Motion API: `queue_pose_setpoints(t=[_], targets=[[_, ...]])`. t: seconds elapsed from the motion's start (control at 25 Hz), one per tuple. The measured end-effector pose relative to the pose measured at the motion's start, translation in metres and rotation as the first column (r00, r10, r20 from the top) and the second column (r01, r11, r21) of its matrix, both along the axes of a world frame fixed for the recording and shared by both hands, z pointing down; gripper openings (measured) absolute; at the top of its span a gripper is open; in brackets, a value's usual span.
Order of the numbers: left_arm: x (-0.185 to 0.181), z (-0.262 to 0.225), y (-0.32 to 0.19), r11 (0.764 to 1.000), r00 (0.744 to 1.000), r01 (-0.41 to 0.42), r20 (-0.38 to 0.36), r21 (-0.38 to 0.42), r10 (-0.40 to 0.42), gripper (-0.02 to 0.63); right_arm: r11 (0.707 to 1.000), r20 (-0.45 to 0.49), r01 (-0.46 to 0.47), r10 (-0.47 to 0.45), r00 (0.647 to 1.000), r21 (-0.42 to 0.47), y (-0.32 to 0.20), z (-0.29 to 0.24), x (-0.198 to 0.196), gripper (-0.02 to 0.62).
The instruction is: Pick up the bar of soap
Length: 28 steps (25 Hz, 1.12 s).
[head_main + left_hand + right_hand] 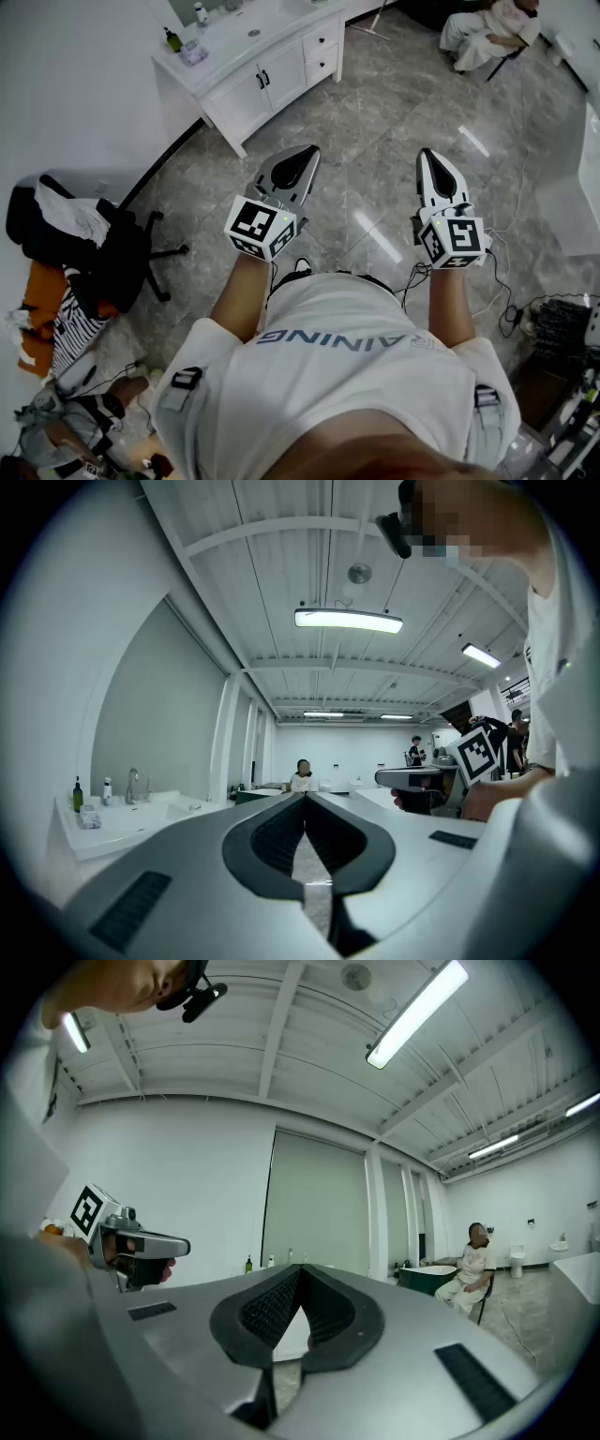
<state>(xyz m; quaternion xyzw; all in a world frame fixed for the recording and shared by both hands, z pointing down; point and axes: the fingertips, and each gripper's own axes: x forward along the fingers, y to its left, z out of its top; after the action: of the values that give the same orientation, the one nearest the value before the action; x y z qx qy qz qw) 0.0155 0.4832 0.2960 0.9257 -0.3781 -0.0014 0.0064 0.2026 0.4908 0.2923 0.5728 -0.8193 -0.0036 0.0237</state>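
Both grippers are held level in front of the person, above the grey marble floor. My left gripper [305, 152] [305, 797] is shut, its jaws meeting at the tip with nothing between them. My right gripper [427, 155] [300, 1267] is also shut and empty. A white vanity [253, 56] [112, 822] stands ahead to the left, well beyond both grippers. On its top sit a dark bottle [172, 39], a white bottle [201, 14] and a small pale item [194, 53] [90, 817] that is too small to identify. No bar of soap is clearly visible.
A black office chair [103, 248] piled with clothes stands at the left by the wall. A person sits on a chair [487, 33] [473, 1274] at the far right. Cables [502, 300] trail over the floor at the right. A green tub [427, 1277] stands beyond.
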Motion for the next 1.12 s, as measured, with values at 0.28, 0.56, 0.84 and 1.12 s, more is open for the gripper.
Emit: queue_pose_setpoints(t=[0.28, 0.56, 0.84, 1.12], targets=[[-0.008, 0.006, 0.000, 1.000, 1.000, -0.007, -0.006, -0.010, 0.007, 0.008, 1.000, -0.012, -0.003, 0.003, 1.000, -0.006, 0.001, 0.005, -0.009, 0.012], [-0.026, 0.005, -0.009, 1.000, 1.000, -0.017, -0.019, -0.017, 0.017, 0.008, 1.000, 0.031, -0.014, 0.014, 0.999, -0.008, -0.011, 0.005, -0.024, 0.012], [-0.058, 0.008, -0.023, 1.000, 0.999, -0.012, -0.037, -0.014, 0.011, 0.008, 1.000, -0.003, 0.000, 0.000, 1.000, -0.025, -0.026, 0.005, -0.057, 0.012], [-0.110, 0.027, -0.038, 0.999, 0.999, -0.009, -0.039, -0.041, 0.007, 0.008, 0.998, -0.035, 0.014, -0.016, 0.999, -0.057, -0.039, 0.024, -0.112, 0.012]])
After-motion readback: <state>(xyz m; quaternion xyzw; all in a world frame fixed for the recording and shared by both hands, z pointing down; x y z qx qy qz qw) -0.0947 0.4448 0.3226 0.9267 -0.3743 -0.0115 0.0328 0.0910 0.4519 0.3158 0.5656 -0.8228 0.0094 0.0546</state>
